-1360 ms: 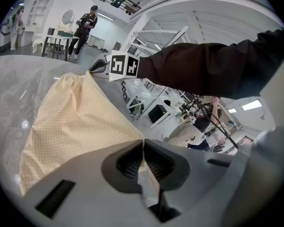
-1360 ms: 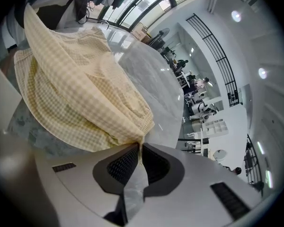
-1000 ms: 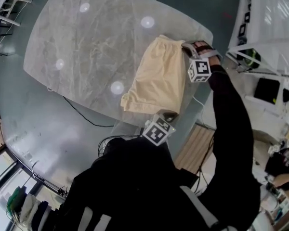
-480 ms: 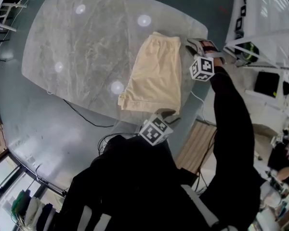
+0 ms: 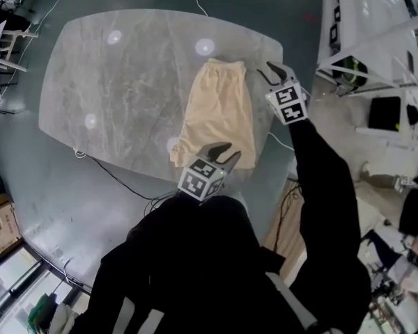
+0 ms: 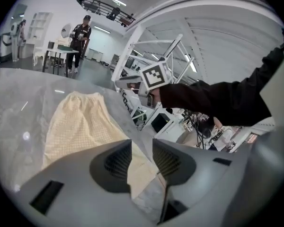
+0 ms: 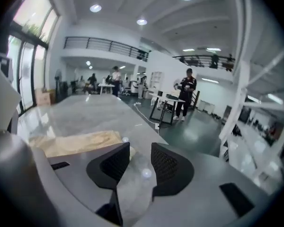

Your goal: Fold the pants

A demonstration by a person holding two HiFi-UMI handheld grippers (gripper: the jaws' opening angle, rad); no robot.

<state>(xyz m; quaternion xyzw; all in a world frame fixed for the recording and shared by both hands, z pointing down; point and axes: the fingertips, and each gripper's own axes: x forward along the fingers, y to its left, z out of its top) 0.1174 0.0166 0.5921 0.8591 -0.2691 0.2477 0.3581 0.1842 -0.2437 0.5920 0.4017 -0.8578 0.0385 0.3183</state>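
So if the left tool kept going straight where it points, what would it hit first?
Probably the near corner of the cream pants on the table, seen between the open jaws of the left tool; depth is hard to judge.

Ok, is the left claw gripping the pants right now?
No, the left claw stands open with nothing pinched in it, and the pants lie on the table beyond it.
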